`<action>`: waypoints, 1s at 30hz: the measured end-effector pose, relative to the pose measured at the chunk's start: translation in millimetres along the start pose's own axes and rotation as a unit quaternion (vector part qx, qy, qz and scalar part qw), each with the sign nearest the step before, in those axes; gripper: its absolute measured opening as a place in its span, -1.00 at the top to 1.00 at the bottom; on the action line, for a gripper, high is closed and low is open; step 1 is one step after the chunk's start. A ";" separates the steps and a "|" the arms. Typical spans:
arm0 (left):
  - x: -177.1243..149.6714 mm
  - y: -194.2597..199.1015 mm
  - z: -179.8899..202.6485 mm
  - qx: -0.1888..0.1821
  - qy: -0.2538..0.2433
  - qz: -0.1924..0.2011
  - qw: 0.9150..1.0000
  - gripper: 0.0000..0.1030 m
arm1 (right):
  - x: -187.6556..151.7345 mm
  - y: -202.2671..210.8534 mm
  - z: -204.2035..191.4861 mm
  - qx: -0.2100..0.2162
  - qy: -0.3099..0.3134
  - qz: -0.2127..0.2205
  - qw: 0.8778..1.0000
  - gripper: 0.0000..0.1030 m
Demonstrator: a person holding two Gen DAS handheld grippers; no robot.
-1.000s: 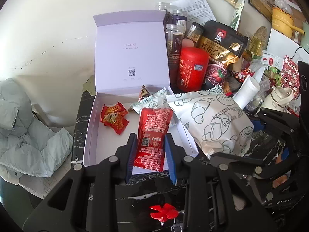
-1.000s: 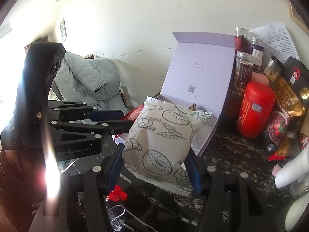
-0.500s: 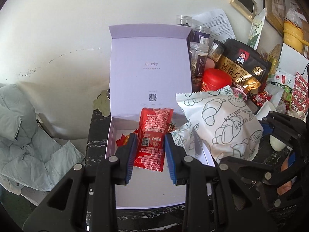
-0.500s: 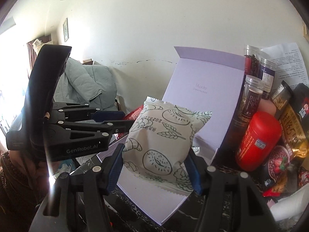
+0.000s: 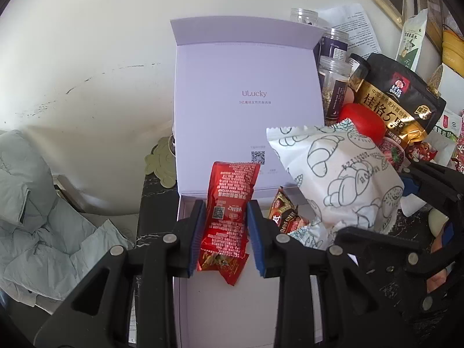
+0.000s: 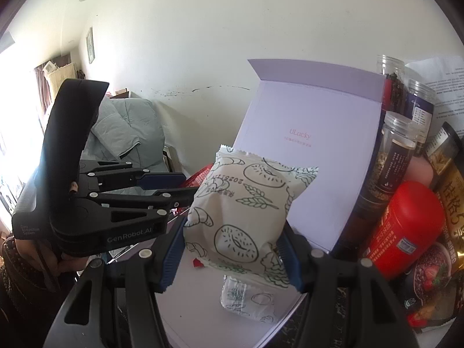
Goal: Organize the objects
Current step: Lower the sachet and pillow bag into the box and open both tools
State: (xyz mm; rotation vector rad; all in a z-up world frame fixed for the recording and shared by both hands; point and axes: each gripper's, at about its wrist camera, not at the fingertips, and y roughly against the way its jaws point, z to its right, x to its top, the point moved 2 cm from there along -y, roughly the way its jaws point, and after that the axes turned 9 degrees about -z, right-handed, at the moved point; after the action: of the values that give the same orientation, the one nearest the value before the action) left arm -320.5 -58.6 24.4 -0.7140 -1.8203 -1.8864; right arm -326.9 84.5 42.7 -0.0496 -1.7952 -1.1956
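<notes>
Both packets now carried in over the open box (image 5: pixel 203 304): left hand-held gripper (image 5: pixel 226 226) grasping ketchup sachet (image 5: pixel 229 203), right hand-held gripper (image 6: pixel 232 246) grasping bread packet (image 6: pixel 240 211). Release likely next.

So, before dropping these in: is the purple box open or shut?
Open: the purple box has its lid upright, and snack packets show inside.

A glossy red foil sachet (image 5: pixel 229 208) and matt printed plastic bread wrapper (image 6: pixel 243 211) (both crinkled) hang over the smooth matt lilac cardboard box (image 5: pixel 249 110).

Box floor (image 5: pixel 232 313) bare near front, jars (image 5: pixel 333 87) crowding right, lid (image 5: pixel 246 101) upright behind
</notes>
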 end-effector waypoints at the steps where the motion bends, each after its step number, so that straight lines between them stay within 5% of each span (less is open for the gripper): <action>1: 2.4 -3.8 -2.0 -0.001 0.001 -0.001 1.000 0.46 | 3.2 -4.6 4.5 0.000 -0.004 0.000 1.000 -0.19; 8: 10.7 -33.1 -10.2 -0.009 0.005 -0.019 1.000 0.46 | 15.4 -31.4 23.8 0.009 -0.010 0.014 1.000 -0.19; 30: -6.6 -95.1 -10.7 -0.030 -0.001 -0.101 0.994 0.46 | -5.6 -92.6 27.4 0.019 0.007 -0.077 0.997 -0.19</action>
State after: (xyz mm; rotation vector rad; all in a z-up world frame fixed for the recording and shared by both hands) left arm -375.4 -64.6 -54.0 -0.5693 -1.9049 -2.0760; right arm -387.8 58.7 -28.0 0.1224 -1.8350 -1.2656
